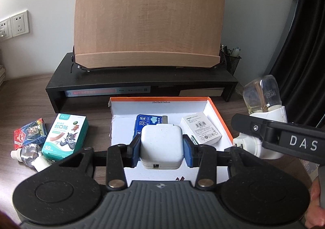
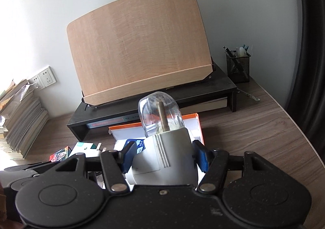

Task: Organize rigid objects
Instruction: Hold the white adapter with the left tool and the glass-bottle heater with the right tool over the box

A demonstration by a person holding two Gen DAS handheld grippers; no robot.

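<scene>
- In the left wrist view we see the left gripper [image 1: 162,145] closed on a white charger cube [image 1: 161,145], its blue pads [image 1: 136,148] pressed against the cube's two sides.
- We hold that cube above the near part of the orange-edged box [image 1: 219,111], which sits open on the wooden desk [image 1: 30,91].
- Only this view shows us the box's inside: a blue packet [image 1: 143,122] lies partly behind the cube, and a white carton [image 1: 201,129] rests toward the right wall.
- This view alone also shows what lies on the desk left of the box: a green plaster box [image 1: 65,137], a pack of playing cards [image 1: 30,132] and a small clear bottle [image 1: 28,152].
- The right gripper [image 2: 163,158] shows best in its own view, clamped on the white body of a plug-in repellent heater [image 2: 162,158], whose clear bottle [image 2: 159,115] points up and away from us.
- From the left wrist view we learn that this heater hangs just outside the box's right wall, raised off the desk.
- Only the right wrist view gives us the book stack [image 2: 22,121] at the left wall; the mesh pen holder [image 2: 238,67] appears whole there.
- Both views share the wooden book stand [image 1: 150,17] on the black riser [image 1: 140,78].
</scene>
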